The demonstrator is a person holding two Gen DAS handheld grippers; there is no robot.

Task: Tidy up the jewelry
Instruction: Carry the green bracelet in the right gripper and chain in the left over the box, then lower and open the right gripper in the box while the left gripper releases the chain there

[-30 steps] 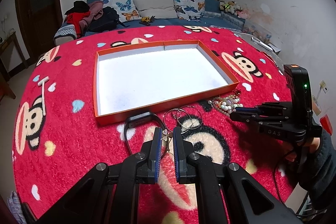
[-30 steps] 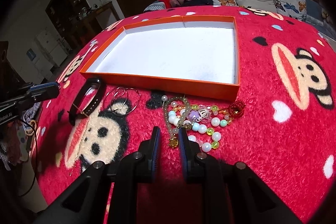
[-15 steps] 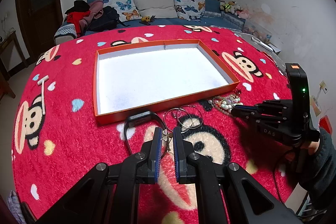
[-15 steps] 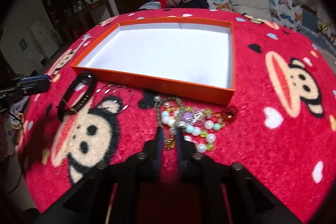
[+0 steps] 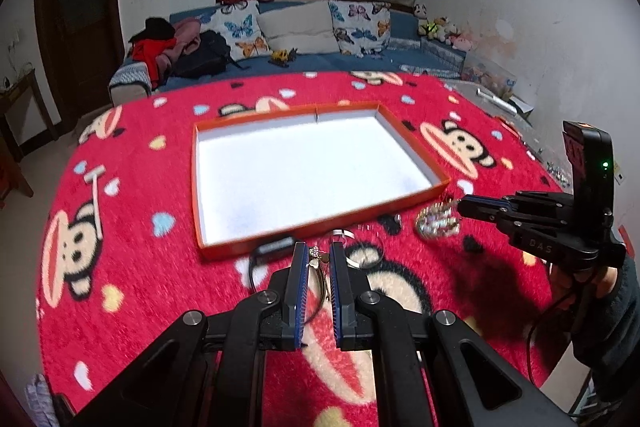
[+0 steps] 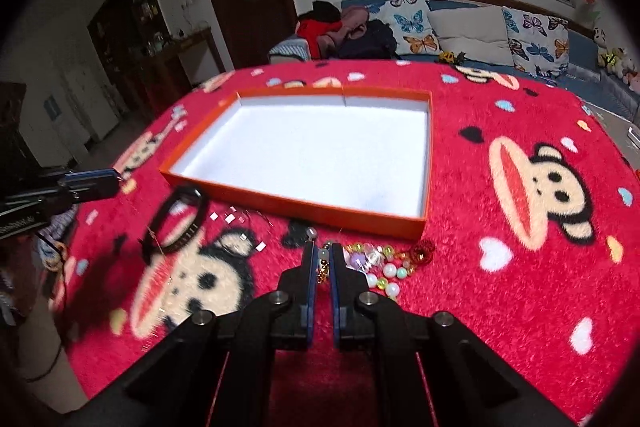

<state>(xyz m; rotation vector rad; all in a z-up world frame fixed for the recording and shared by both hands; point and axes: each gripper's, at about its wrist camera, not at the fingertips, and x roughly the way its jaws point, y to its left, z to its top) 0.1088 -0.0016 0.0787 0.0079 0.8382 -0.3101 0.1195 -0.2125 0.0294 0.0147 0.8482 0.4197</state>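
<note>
While the shallow orange box (image 5: pixel 320 227) lay empty near the middle of the red monkey-print blanket (image 5: pixel 120 267) covering the worktop, the jewelry was gathered along the box's near wall. The left gripper (image 5: pixel 319 259) was seen with its jaws drawn close together, and a thin chain with a small pale charm (image 5: pixel 315 254) was caught between the blue pads, the chain trailing down toward the gripper's body. Just beyond its tips, a black bracelet (image 5: pixel 272 247) and thin silver hoops (image 5: pixel 360 251) lay on the blanket, touching or nearly touching the box wall. The right gripper (image 6: pixel 323 259) had just been closing, and its jaws were brought nearly together on a gold-coloured piece (image 6: pixel 323 269) of the bead cluster (image 6: pixel 380 263), a pale bead showing between the tips. The rest of the cluster, with white, green and purple beads and a red ornament (image 6: pixel 424 250), lay just to the right of the tips, close to the box's near right corner. In the left wrist view the cluster hung blurred at the right gripper's tips, above the blanket. The black bracelet was seen well to the left of the right gripper.
</note>
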